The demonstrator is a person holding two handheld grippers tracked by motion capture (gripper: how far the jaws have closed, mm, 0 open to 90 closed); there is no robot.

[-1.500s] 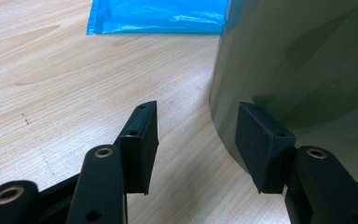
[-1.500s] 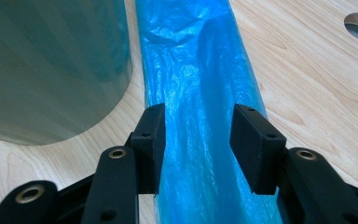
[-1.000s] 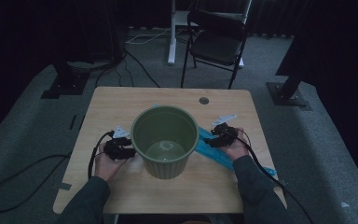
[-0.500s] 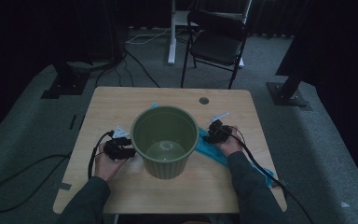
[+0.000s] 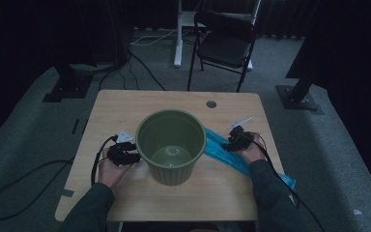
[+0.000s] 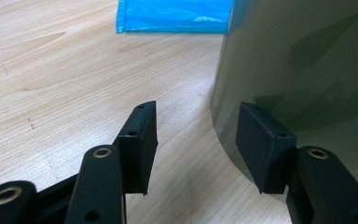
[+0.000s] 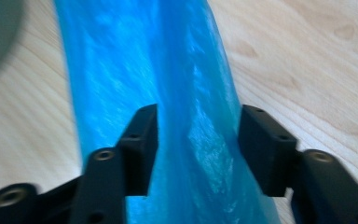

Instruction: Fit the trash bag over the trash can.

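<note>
Right tool (image 7: pixel 198 144) has just been opening, jaws wide over the blue plastic bag (image 7: pixel 168 93) without gripping, while left tool (image 6: pixel 196 144) sits open beside the green bucket (image 5: pixel 170 145) on the bench (image 5: pixel 125 106).

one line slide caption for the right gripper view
Right gripper, jaws open, poised over a blue plastic bag lying on the wooden table.

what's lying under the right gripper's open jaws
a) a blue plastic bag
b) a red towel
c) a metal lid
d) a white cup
a: in the right gripper view the right gripper has its jaws apart over a blue plastic bag lying on the table; the jaws have just been opening and do not pinch it.
</note>
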